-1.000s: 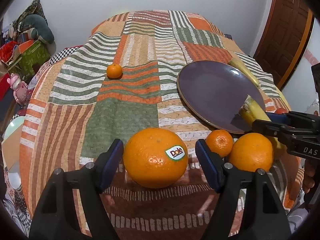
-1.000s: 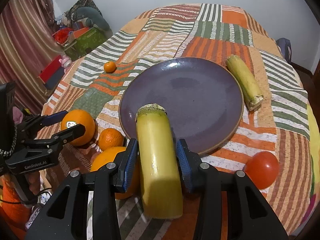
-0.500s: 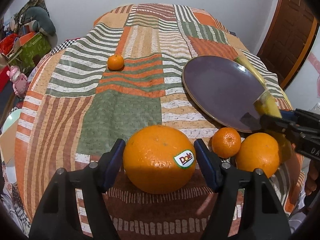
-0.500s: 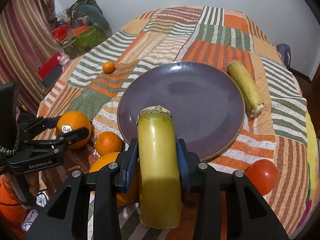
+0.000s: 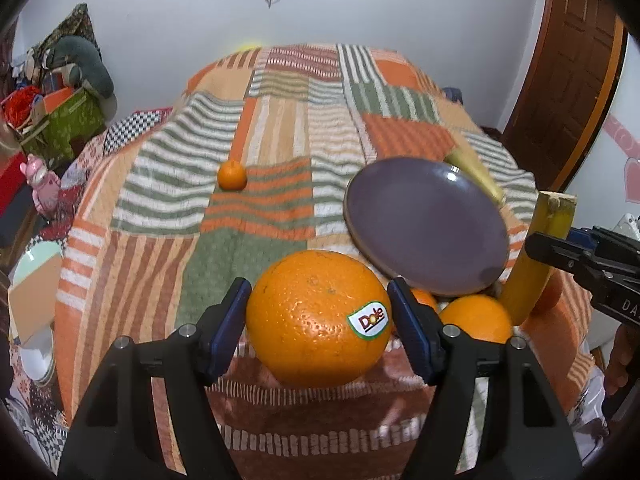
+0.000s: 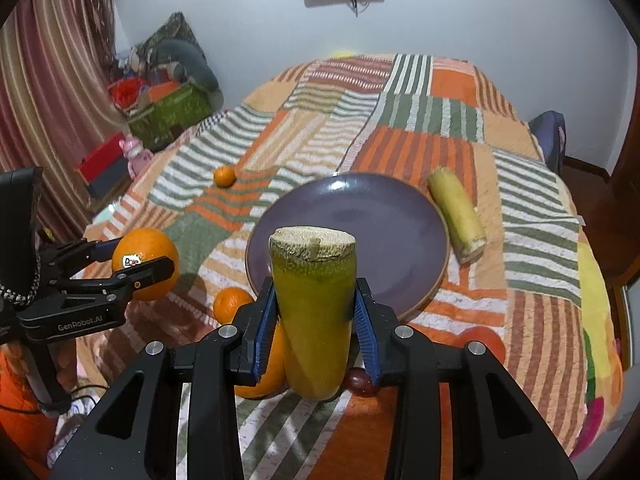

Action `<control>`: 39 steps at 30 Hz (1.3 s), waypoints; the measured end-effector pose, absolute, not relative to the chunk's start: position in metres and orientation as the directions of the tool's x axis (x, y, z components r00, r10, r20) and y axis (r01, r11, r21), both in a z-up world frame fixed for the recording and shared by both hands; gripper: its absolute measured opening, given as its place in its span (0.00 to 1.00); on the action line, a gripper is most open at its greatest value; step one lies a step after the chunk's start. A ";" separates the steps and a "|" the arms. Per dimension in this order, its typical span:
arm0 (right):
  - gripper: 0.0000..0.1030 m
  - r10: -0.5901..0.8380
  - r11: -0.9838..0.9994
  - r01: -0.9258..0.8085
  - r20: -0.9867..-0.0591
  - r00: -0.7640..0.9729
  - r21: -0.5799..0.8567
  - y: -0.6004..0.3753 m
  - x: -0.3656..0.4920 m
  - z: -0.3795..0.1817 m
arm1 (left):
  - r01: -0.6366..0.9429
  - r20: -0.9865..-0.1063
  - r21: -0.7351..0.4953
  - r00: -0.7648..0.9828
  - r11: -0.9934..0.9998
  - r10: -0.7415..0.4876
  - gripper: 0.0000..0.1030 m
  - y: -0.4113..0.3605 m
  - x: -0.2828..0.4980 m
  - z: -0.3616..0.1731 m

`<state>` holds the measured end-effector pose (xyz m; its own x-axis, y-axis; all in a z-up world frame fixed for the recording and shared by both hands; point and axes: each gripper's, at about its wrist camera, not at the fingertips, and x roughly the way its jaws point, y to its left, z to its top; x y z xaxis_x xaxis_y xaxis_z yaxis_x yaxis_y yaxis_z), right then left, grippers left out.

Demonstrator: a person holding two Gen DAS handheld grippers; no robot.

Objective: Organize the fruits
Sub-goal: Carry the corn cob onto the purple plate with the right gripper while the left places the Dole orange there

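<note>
My left gripper (image 5: pixel 318 322) is shut on a large orange with a Dole sticker (image 5: pixel 318 316) and holds it above the near edge of the patchwork cloth; it also shows in the right wrist view (image 6: pixel 145 262). My right gripper (image 6: pixel 316 330) is shut on a yellow-green sugarcane piece (image 6: pixel 314 312), lifted and tilted up, seen from the left wrist too (image 5: pixel 534 256). The purple plate (image 6: pixel 384 240) lies just beyond both grippers. A second sugarcane piece (image 6: pixel 456 214) lies at the plate's right rim.
A small mandarin (image 5: pixel 231 175) sits far left on the cloth. Another mandarin (image 6: pixel 230 304) and an orange (image 5: pixel 476 318) lie by the plate's near edge. A red tomato (image 6: pixel 486 340) sits right of my right gripper. Boxes and toys (image 6: pixel 168 108) stand off the left side.
Both grippers have risen off the cloth with their fruit. The orange is lifted and the sugarcane piece has tilted more upright.
</note>
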<state>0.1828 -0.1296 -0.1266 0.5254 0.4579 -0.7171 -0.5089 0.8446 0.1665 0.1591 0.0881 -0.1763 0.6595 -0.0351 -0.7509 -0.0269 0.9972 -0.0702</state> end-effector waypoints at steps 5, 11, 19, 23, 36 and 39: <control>0.33 0.468 0.844 -0.513 -0.679 0.566 0.155 -0.130 0.182 -0.111 | -0.015 -0.721 -0.068 0.692 0.998 -0.039 0.67 0.080 0.164 -0.160; 0.33 0.474 0.844 -0.517 -0.650 0.593 0.144 -0.127 0.189 -0.103 | 0.013 -0.691 -0.072 0.721 0.997 -0.059 0.67 0.071 0.176 -0.144; 0.33 0.468 0.840 -0.523 -0.680 0.564 0.145 -0.113 0.210 -0.120 | 0.057 -0.708 -0.067 0.701 0.996 -0.088 0.67 0.060 0.208 -0.153; 0.33 0.447 0.844 -0.521 -0.704 0.552 0.128 -0.109 0.224 -0.129 | 0.087 -0.738 -0.090 0.663 0.992 -0.125 0.67 0.059 0.229 -0.166; 0.33 0.422 0.855 -0.499 -0.748 0.513 0.140 -0.099 0.262 -0.150 | 0.108 -0.788 -0.070 0.603 0.992 -0.121 0.67 0.055 0.273 -0.197; 0.33 0.418 0.855 -0.500 -0.753 0.508 0.138 -0.096 0.271 -0.153 | 0.108 -0.795 -0.069 0.595 0.992 -0.120 0.67 0.055 0.279 -0.202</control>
